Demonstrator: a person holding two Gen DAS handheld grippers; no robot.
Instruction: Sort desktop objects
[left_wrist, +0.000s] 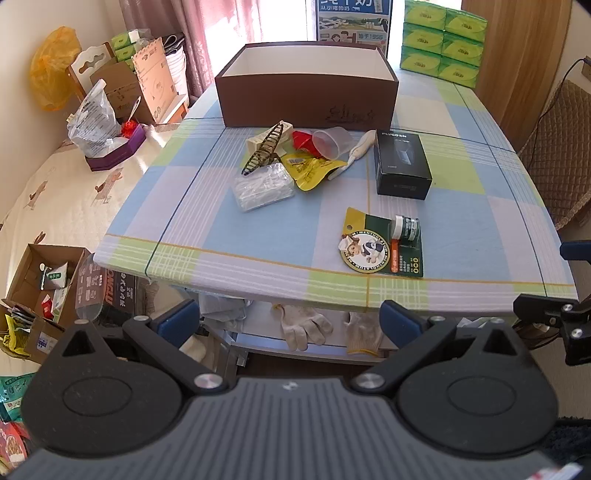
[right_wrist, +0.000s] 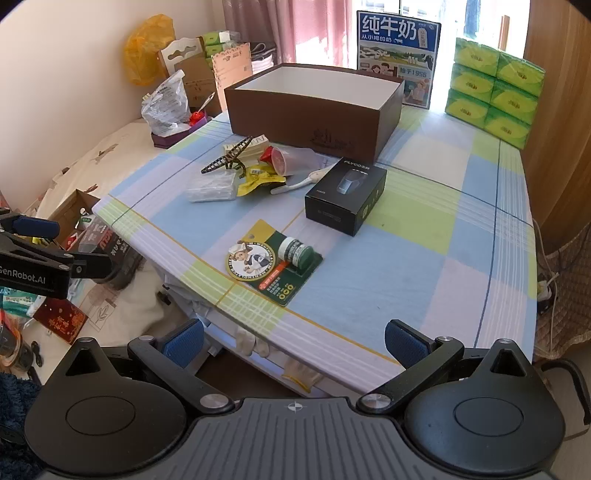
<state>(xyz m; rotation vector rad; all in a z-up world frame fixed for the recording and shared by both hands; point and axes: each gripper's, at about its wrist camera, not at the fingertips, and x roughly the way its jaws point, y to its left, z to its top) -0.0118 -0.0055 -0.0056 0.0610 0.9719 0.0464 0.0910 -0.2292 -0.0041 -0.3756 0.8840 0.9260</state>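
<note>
Green tissue packs (right_wrist: 495, 88) are stacked at the table's far right corner, beside a milk poster (right_wrist: 399, 55). Gloves (left_wrist: 306, 326) lie on the shelf under the near edge.

A checked-cloth table (left_wrist: 461, 229) carries an open brown box (left_wrist: 306, 99), black carton (left_wrist: 402, 166), blister card (left_wrist: 384, 243) and stacked tissue packs (left_wrist: 441, 40).
</note>
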